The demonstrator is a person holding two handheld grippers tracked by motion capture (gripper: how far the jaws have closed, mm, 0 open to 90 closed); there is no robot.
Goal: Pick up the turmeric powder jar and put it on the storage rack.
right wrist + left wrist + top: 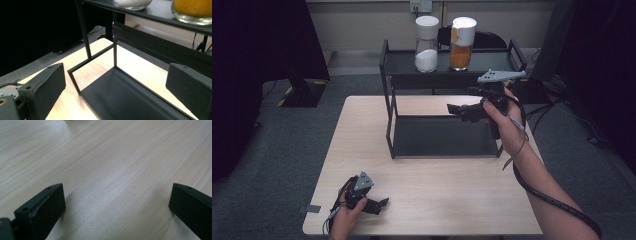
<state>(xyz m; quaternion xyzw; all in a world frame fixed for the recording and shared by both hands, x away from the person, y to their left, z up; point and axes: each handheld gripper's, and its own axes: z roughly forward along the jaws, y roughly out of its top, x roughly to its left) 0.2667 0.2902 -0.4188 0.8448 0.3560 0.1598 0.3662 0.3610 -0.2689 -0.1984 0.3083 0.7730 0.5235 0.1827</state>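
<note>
A black two-level rack (389, 115) stands at the back of a pale wooden table (437, 185). Its top shelf carries a jar of white powder (426, 50) and a jar of orange stuff (461, 47), both with white lids. My right gripper (457, 111) is held open in the air over the right part of the lower shelf (442, 136), pointing left. In the right gripper view the right gripper (117, 72) frames that lower shelf (125, 97), with both jar bottoms (132, 2) (192, 7) above. My left gripper (379, 206) rests open near the table's front left; in its own view the left gripper (117, 192) holds nothing over bare wood (112, 157).
A dark stand (302, 85) sits on the grey floor at the left, beyond the table. Black equipment (562, 45) rises at the back right. A cable (557, 202) trails along the right forearm. Between the rack and the table's front edge lies open tabletop.
</note>
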